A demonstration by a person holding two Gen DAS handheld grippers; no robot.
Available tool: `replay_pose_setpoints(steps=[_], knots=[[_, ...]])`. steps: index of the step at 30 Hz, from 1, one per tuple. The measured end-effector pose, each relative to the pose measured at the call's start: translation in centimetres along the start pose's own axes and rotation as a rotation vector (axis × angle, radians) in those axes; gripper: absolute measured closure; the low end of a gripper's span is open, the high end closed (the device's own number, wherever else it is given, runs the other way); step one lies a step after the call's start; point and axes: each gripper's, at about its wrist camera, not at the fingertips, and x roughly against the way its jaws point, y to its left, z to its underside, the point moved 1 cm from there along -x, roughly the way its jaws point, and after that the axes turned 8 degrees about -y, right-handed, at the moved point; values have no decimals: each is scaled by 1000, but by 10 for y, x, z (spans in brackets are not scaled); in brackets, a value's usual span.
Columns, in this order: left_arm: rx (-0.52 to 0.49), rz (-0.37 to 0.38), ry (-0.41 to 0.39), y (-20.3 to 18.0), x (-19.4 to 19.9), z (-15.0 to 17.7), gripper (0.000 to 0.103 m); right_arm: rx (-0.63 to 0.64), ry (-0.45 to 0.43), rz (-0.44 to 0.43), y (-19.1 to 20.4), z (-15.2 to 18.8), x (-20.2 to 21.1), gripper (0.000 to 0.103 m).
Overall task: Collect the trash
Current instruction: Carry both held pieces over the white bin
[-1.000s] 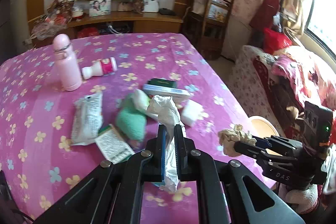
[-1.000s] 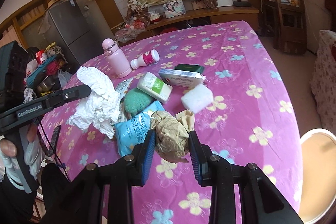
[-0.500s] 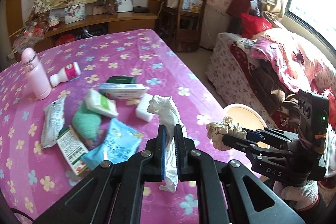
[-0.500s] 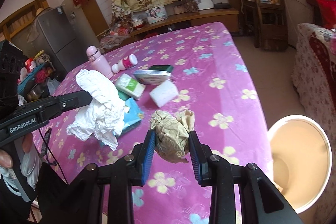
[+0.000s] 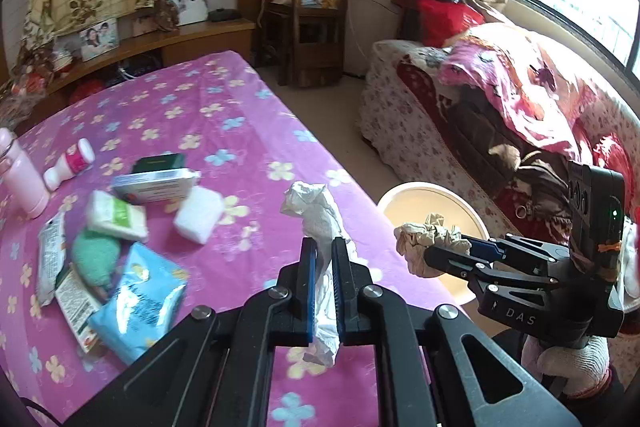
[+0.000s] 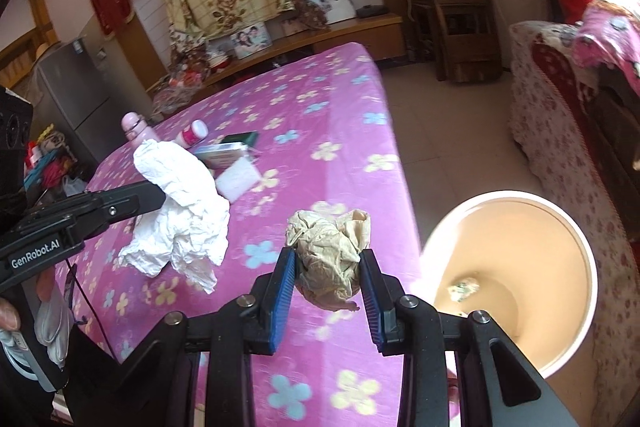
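Note:
My left gripper (image 5: 323,247) is shut on a crumpled white tissue (image 5: 316,215), held above the pink flowered table near its right edge; the tissue also shows in the right wrist view (image 6: 180,211). My right gripper (image 6: 328,259) is shut on a crumpled brown paper ball (image 6: 330,255), held over the table's edge just left of the cream trash bin (image 6: 576,227). The paper ball also shows in the left wrist view (image 5: 428,239), in front of the bin (image 5: 404,191). A small scrap (image 6: 462,289) lies inside the bin.
On the table (image 5: 224,115) lie a blue packet (image 5: 136,303), green sponge (image 5: 96,259), white sponge (image 5: 198,213), tissue pack (image 5: 116,221), boxes (image 5: 154,183), wrappers (image 5: 50,259), a small bottle (image 5: 68,163) and a pink bottle (image 5: 20,175). A floral sofa (image 5: 480,107) stands right of the bin.
Both grippers have swung right with their trash, from over the table's clutter toward the table's edge. The bin has come fully into the right wrist view.

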Motion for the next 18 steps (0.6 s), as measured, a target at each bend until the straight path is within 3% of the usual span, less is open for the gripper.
replay_pose_setpoints(steps=[18], knots=[[-82, 96, 45, -86, -59, -15, 95, -117, 12, 146, -101, 17, 21, 68]])
